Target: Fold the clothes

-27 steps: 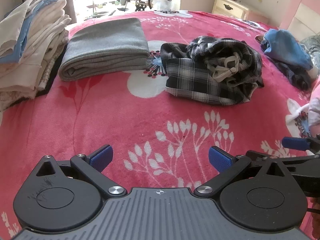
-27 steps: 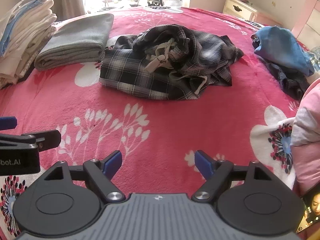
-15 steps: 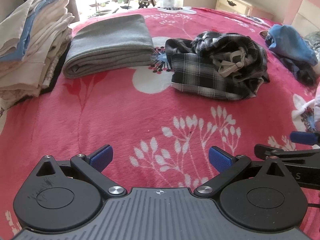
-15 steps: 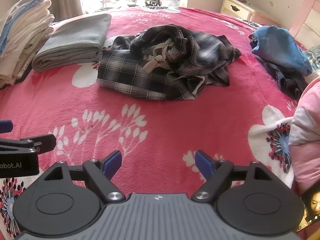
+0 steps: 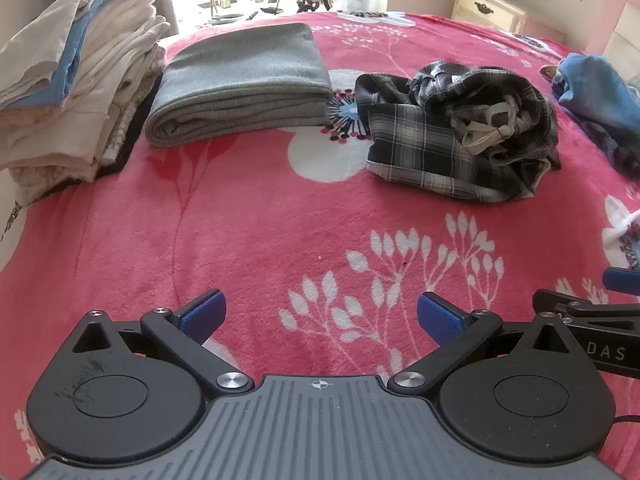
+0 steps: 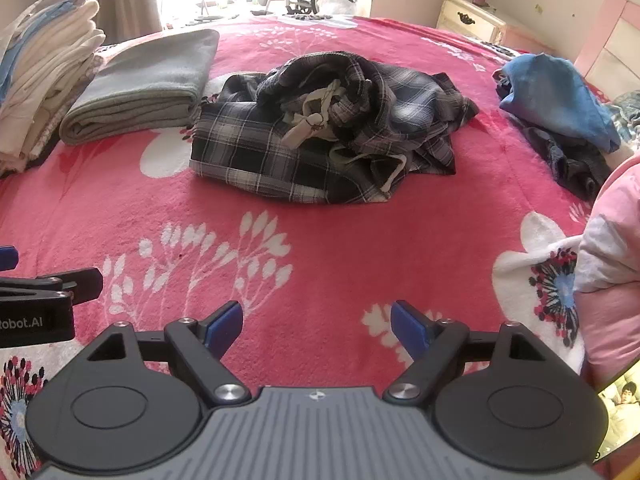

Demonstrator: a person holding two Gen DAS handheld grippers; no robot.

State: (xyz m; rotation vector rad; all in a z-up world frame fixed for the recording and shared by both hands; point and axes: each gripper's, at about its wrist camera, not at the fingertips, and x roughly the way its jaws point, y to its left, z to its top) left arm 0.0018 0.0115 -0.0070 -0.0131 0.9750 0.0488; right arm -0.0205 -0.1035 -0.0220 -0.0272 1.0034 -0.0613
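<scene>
A crumpled dark plaid garment point(image 5: 460, 132) point(image 6: 332, 132) with pale drawstrings lies in a heap on the pink flowered bedspread point(image 5: 280, 220) point(image 6: 320, 248). My left gripper point(image 5: 318, 316) hangs open over bare bedspread, well short of the heap and to its left. My right gripper point(image 6: 316, 326) is open too, nearer the bed's front, with the heap straight ahead. Nothing sits between either pair of blue pads. Each gripper's side shows at the edge of the other's view.
A folded grey garment point(image 5: 240, 84) point(image 6: 140, 88) lies left of the heap, and a tall stack of folded pale clothes point(image 5: 68, 92) point(image 6: 40, 80) beyond it. Crumpled blue clothes point(image 6: 560, 100) lie at right. A pink and white pillow point(image 6: 612, 280) sits near right.
Both views have drifted slightly, so the plaid heap sits a little further right in the left wrist view. Both grippers stay open.
</scene>
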